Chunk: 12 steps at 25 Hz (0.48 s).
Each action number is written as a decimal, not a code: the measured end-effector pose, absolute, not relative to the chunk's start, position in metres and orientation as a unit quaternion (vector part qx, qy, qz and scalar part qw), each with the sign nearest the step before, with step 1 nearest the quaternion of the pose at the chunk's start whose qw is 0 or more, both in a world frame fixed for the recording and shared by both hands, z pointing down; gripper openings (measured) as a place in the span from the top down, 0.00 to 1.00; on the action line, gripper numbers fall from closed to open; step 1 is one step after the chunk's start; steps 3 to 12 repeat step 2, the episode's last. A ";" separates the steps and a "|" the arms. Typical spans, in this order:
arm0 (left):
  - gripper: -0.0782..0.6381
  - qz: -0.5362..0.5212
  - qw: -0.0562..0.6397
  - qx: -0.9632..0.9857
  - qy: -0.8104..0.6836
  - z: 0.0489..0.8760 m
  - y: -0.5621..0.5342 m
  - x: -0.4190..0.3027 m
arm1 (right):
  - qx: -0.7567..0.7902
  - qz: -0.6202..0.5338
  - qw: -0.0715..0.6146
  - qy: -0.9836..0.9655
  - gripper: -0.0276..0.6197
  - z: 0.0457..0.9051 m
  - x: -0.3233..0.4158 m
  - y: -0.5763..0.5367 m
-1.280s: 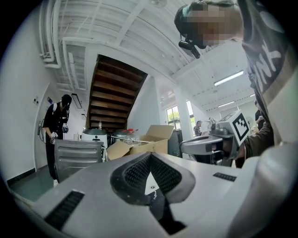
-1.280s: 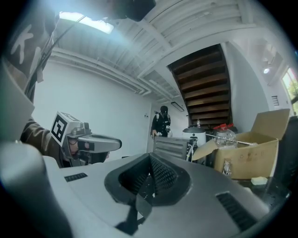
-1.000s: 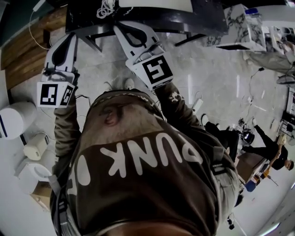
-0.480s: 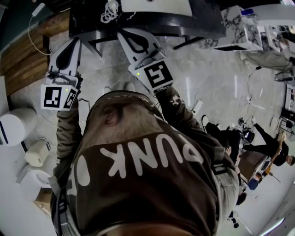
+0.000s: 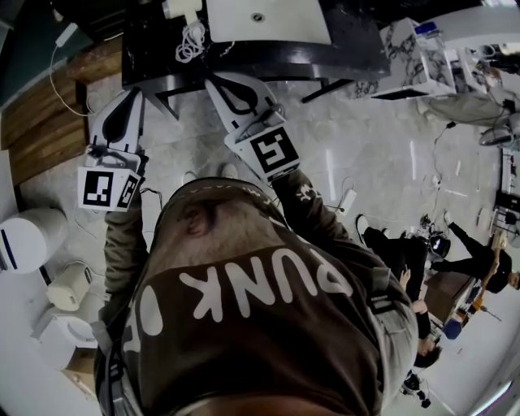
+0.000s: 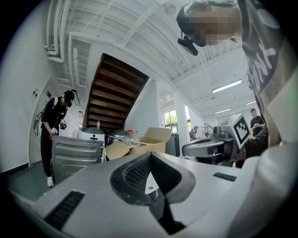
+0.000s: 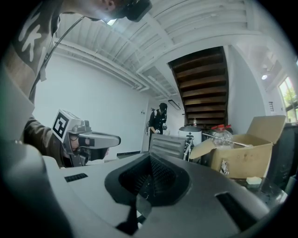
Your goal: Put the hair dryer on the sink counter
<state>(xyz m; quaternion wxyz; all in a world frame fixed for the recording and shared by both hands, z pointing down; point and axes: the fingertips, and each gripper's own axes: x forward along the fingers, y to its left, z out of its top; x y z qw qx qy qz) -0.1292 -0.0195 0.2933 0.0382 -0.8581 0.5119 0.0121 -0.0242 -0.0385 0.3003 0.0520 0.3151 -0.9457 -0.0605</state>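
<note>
A dark sink counter [image 5: 349,45] with a white basin [image 5: 268,20] runs along the top of the head view. On it, left of the basin, lies a white hair dryer [image 5: 180,10] with its coiled white cord [image 5: 192,36]. My left gripper [image 5: 132,91] points at the counter's near left corner, shut and empty. My right gripper [image 5: 213,80] reaches the counter's front edge just below the cord, also shut with nothing in it. In the left gripper view the left gripper [image 6: 150,154] has its jaws together, and so does the right gripper [image 7: 150,157] in the right gripper view. Neither touches the dryer.
White round appliances [image 5: 26,227] stand on the floor at my left, beside a wooden strip [image 5: 49,106]. A marble-patterned stand [image 5: 414,49] is right of the counter. People [image 5: 455,252] sit at the far right. A cardboard box [image 7: 242,153] and a metal cabinet [image 6: 77,155] show ahead.
The counter and basin have come further into the head view, and the hair dryer now shows at the top. Both grippers stay shut and keep their places before me.
</note>
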 end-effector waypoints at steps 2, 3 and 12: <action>0.90 0.013 0.039 -0.858 0.512 0.292 -0.021 -0.130 | 0.315 -0.059 0.053 -0.946 0.95 0.299 -0.024 -0.040; 0.90 0.013 0.039 -0.858 0.512 0.292 -0.021 -0.130 | 0.315 -0.059 0.053 -0.946 0.95 0.299 -0.024 -0.040; 0.90 0.013 0.039 -0.858 0.512 0.292 -0.021 -0.130 | 0.315 -0.059 0.053 -0.946 0.95 0.299 -0.024 -0.040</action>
